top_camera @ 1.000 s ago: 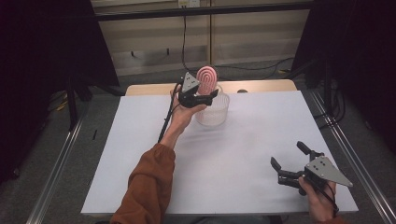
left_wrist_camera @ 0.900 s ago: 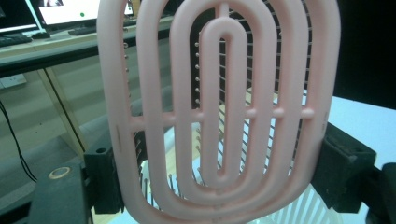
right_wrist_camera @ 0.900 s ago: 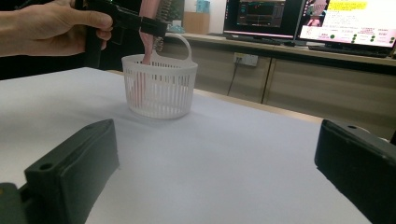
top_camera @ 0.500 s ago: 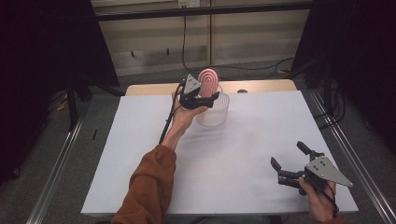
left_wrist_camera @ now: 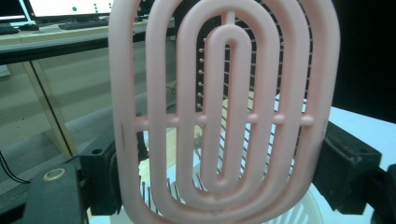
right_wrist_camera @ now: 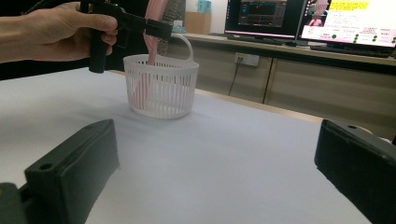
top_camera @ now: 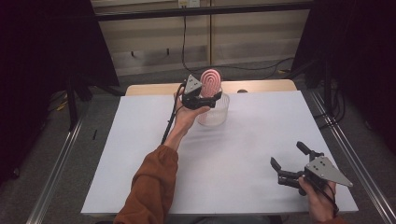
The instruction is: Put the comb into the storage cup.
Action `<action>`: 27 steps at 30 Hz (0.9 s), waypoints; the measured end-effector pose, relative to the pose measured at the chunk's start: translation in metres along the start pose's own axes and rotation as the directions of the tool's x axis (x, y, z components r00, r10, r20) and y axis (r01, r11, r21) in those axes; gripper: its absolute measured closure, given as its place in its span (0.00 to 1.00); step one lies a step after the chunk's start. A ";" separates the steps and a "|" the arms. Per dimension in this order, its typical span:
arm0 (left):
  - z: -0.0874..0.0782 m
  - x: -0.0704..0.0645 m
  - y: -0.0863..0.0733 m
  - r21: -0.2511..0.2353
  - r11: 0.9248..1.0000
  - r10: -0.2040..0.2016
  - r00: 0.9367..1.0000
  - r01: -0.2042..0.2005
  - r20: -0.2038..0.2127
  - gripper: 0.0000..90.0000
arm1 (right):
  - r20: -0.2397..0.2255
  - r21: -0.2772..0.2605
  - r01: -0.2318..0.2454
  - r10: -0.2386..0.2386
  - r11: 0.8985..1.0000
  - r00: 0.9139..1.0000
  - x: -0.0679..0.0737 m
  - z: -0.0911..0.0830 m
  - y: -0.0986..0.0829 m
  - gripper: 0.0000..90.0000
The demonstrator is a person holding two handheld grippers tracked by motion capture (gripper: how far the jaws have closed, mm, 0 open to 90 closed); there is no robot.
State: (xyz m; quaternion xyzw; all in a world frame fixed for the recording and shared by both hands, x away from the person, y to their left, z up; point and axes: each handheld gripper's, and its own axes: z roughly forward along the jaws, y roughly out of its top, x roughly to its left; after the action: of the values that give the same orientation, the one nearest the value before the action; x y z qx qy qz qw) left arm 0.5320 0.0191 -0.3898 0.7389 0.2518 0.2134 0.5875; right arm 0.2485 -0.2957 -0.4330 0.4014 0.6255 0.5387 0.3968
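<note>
Wide white bench (top_camera: 243, 154) first, bare but for one small cluster at the far middle. There, a small round white plastic basket with slotted walls and a hoop handle (top_camera: 215, 112), sitting upright near the far edge. Rising out of it, a pink oval plastic hairbrush with a vented, looped head (top_camera: 211, 83), standing nearly upright, handle end down inside the basket wall, as seen through the slots in the right gripper view (right_wrist_camera: 142, 88).

Left claw (top_camera: 201, 99) clamped across the brush, one black jaw on either flank of the pink head, just above the basket rim. Up close in the left gripper view, pink loops (left_wrist_camera: 224, 116) square to the camera, bristle pins visible through the gaps, jaws pressed to both outer edges.

Right claw (top_camera: 292, 163) parked low at the near right of the bench, well apart from the basket, jaws spread wide, holding nothing.

Likely step: seating the brush in the basket, or drawing it out — hard to say which. Either way, best kept vertical, grip centred so the head cannot swing. Basket looks light and unbraced, so straight up-and-down travel, no sideways drag against the rim, no snagging of bristles in the slots. Worth minding the hoop handle just behind.
</note>
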 end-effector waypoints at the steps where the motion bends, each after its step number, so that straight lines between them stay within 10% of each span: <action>1: 0.000 -0.001 0.000 -0.001 1.000 -0.002 1.000 0.002 0.001 0.20 | 0.001 0.000 0.000 0.000 1.000 1.000 0.000 0.000 0.000 0.00; 27: 0.016 -0.021 -0.003 0.042 0.999 -0.023 0.999 0.022 0.033 0.16 | -0.005 0.000 0.001 -0.001 1.000 1.000 0.000 0.000 0.000 0.00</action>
State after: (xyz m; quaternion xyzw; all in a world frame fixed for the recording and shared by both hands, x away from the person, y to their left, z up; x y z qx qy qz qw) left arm 0.5249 -0.0054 -0.3968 0.7515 0.2546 0.1889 0.5786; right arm 0.2483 -0.2956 -0.4328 0.3998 0.6267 0.5395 0.3955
